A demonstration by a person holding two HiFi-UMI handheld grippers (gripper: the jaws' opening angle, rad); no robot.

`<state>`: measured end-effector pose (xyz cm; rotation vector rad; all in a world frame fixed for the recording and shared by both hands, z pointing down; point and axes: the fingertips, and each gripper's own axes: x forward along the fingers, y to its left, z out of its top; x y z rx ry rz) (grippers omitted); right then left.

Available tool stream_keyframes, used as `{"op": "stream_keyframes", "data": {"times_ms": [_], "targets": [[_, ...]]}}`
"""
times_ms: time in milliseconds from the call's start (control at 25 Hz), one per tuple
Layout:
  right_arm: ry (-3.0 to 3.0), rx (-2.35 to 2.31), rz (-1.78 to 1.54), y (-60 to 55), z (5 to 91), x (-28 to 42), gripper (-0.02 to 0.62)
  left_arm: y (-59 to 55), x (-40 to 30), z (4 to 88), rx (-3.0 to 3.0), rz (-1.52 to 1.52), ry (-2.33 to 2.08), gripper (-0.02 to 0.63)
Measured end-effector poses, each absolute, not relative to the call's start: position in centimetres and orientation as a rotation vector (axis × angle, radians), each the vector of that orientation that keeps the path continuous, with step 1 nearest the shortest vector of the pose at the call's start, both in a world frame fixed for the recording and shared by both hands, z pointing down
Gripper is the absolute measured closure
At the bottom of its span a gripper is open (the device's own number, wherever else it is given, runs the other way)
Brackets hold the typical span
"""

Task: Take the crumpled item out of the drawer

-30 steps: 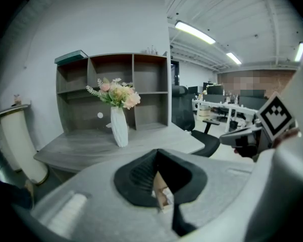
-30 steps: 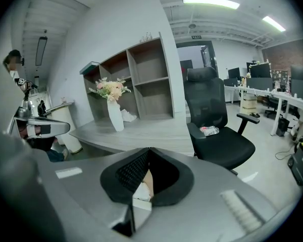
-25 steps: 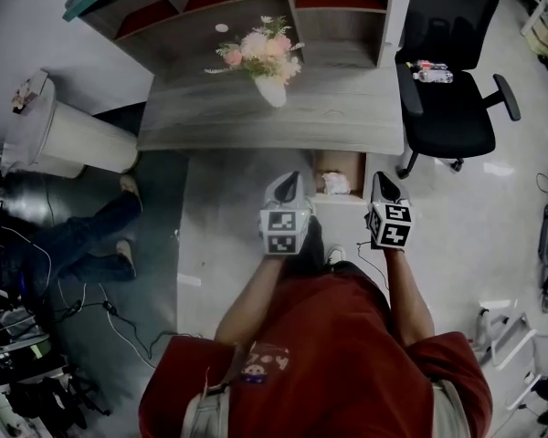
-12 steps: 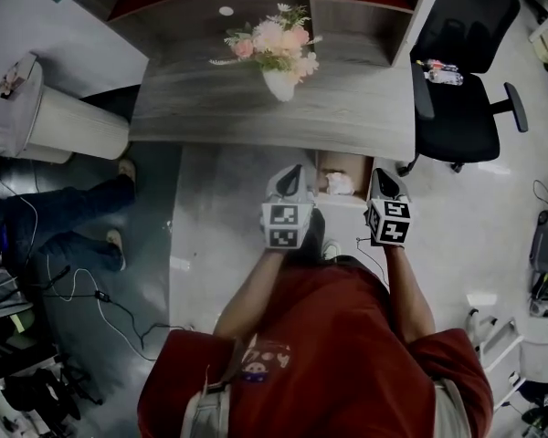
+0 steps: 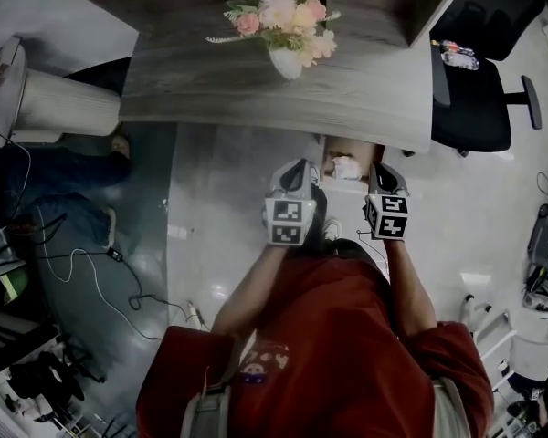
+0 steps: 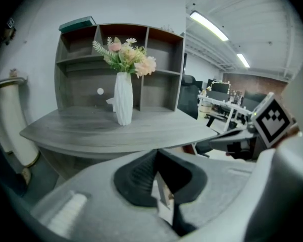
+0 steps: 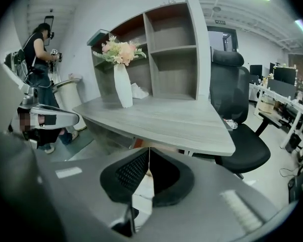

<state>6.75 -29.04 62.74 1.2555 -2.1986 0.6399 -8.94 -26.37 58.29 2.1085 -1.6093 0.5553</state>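
Note:
A drawer [image 5: 332,156] stands pulled out under the front edge of the grey desk [image 5: 210,89]. A white crumpled item [image 5: 347,168] lies inside it. My left gripper [image 5: 298,165] hovers just left of the drawer, shut with nothing in it; in the left gripper view its tips [image 6: 157,153] meet below the desk edge. My right gripper [image 5: 381,167] hangs just right of the drawer, also shut with nothing in it, and its tips [image 7: 149,149] touch in the right gripper view. The crumpled item sits between the two grippers, apart from both.
A white vase of flowers [image 5: 288,53] stands on the desk, with a shelf unit [image 7: 166,49] behind it. A black office chair [image 5: 479,108] is at the right. A white bin [image 5: 46,108] and another person's legs [image 5: 36,199] are at the left, with cables [image 5: 100,281] on the floor.
Both grippers have sunk and come forward to the drawer's front. The desk and drawer now sit lower and nearer in the head view. The jaws have stayed shut.

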Motion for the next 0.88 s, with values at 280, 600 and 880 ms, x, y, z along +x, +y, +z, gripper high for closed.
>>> {"op": "stream_keyframes", "data": {"times_ms": [280,600,880], "targets": [[-2.174,1.191,0.677,-29.1,66.7,5.4,0.563,-26.6,-9.1,61.1,2.111,0.609,-1.549,0.609],[-2.122,1.095,0.717,-29.0,71.3,4.6,0.532,-27.2,-9.5,63.9,2.098,0.634,-1.515,0.609],[-2.058,0.997,0.712,-29.3,76.1,4.4,0.517,-27.0,-9.7,67.1,2.091,0.692,-1.467,0.609]]}}
